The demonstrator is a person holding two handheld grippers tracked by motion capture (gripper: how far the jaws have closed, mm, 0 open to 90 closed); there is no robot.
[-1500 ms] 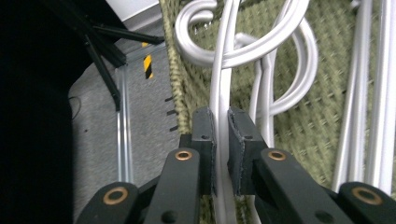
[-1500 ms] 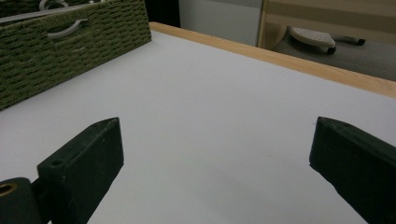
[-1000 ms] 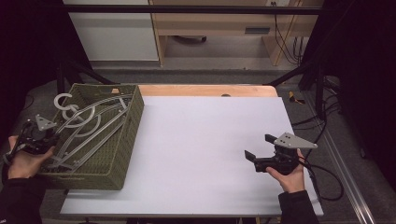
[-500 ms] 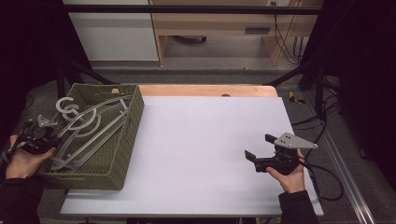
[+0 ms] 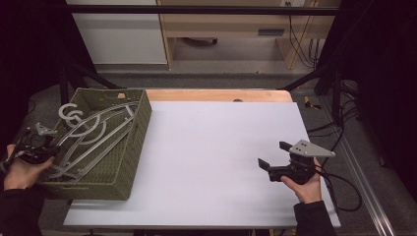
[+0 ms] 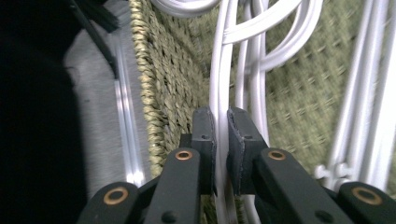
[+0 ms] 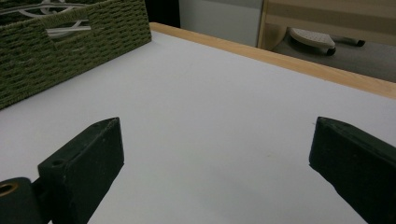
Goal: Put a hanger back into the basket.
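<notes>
**High view: hangers pinched at the basket's edge**

High view gives us the white bench (image 5: 206,147) first, bare across its middle, so whatever comes out of the basket has room to land. At its left end sits the green woven basket (image 5: 129,162), with the white hangers (image 5: 93,135) lying lengthwise in it, their hooks poking over the far left corner where we can reach them.

Our left gripper (image 5: 37,146) works from outside the basket's left wall. In the left gripper view its fingers (image 6: 243,140) are pressed almost together, pinching a thin hanger bar (image 6: 222,84) just inside the rim, which we judge a grip for lifting it out.

Our right gripper (image 5: 276,157) waits low over the bench, well apart, fingers (image 7: 88,161) spread wide, holding nothing.
</notes>
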